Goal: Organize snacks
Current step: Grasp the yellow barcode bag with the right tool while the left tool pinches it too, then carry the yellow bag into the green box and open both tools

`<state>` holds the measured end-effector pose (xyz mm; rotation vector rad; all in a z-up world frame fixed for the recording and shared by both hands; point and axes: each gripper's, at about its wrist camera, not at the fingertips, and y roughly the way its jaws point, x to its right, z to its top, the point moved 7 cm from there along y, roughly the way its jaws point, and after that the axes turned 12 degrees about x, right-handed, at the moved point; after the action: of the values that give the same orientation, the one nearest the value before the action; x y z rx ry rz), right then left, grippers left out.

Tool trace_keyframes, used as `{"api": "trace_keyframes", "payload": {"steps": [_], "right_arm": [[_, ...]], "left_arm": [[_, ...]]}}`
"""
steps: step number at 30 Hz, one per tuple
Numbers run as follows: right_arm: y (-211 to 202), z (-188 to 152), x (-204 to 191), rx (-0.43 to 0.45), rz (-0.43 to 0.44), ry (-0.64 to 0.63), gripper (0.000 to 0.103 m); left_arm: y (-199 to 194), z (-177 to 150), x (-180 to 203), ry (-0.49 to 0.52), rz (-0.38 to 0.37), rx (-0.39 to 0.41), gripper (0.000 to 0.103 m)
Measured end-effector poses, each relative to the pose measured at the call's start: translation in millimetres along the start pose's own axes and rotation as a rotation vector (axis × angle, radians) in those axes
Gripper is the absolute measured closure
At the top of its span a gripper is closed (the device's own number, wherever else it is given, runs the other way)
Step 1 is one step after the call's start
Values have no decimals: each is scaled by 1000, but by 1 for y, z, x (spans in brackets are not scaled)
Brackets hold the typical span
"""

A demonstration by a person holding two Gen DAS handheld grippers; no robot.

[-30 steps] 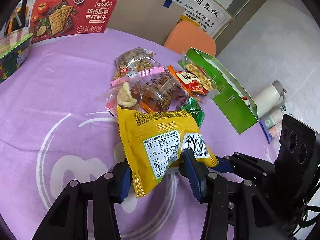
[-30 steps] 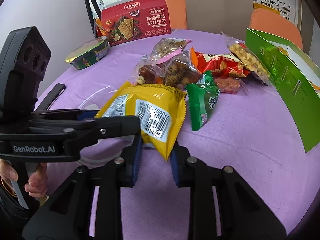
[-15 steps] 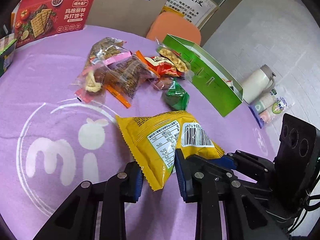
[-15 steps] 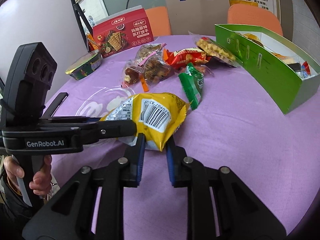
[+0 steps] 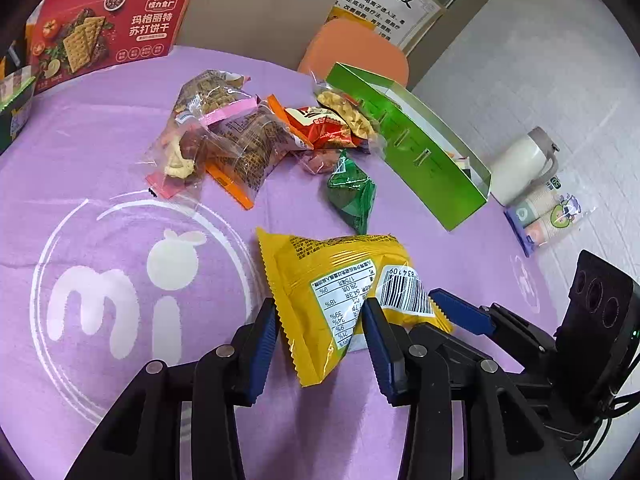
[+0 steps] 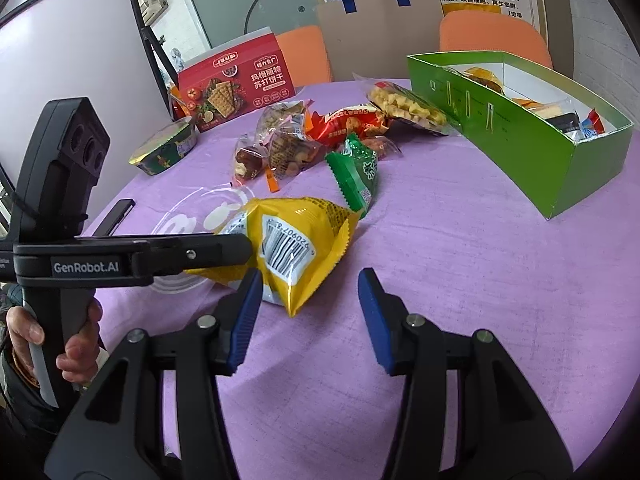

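Two claws are seen. The left claw [image 5: 320, 332] is opening, with the crinkly yellow bag [image 5: 340, 292] between its pads but not squeezed, so nothing is really gripped. The right claw [image 6: 306, 312] is opening wider, and only the bag's corner [image 6: 296, 256] lies by its left pad. One green pouch [image 5: 354, 196] is just past the bag. Further out, about five clear and red packets [image 5: 240, 140] are heaped together. One green cardboard tray [image 6: 520, 140] is off to the right, and one red box [image 5: 106, 32] is set furthest back on the purple cloth [image 5: 100, 128].
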<state>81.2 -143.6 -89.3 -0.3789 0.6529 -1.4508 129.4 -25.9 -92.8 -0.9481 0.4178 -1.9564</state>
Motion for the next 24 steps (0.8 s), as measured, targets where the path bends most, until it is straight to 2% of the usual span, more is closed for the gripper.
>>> {"api": "trace_keyframes", "payload": {"steps": [3, 4, 5, 7, 9, 16, 24], "right_arm": [[3, 1, -4, 0, 11, 7, 52], [4, 1, -5, -3, 11, 6, 58], [6, 0, -6, -10, 9, 2, 78], [8, -2, -4, -20, -18, -13, 83], [7, -4, -2, -24, -20, -9, 89], [-17, 14, 0, 46, -44, -29, 90], [-50, 61, 32, 176, -97, 2, 90]], "left_arm": [[3, 0, 3, 17, 4, -7, 60], [5, 0, 5, 23, 4, -10, 60], [8, -1, 7, 30, 2, -16, 60], [12, -4, 10, 42, 4, -30, 62], [13, -6, 14, 51, -6, -35, 75], [4, 2, 36, 90, -18, -4, 81], [0, 47, 91, 206, -79, 62, 81]]}}
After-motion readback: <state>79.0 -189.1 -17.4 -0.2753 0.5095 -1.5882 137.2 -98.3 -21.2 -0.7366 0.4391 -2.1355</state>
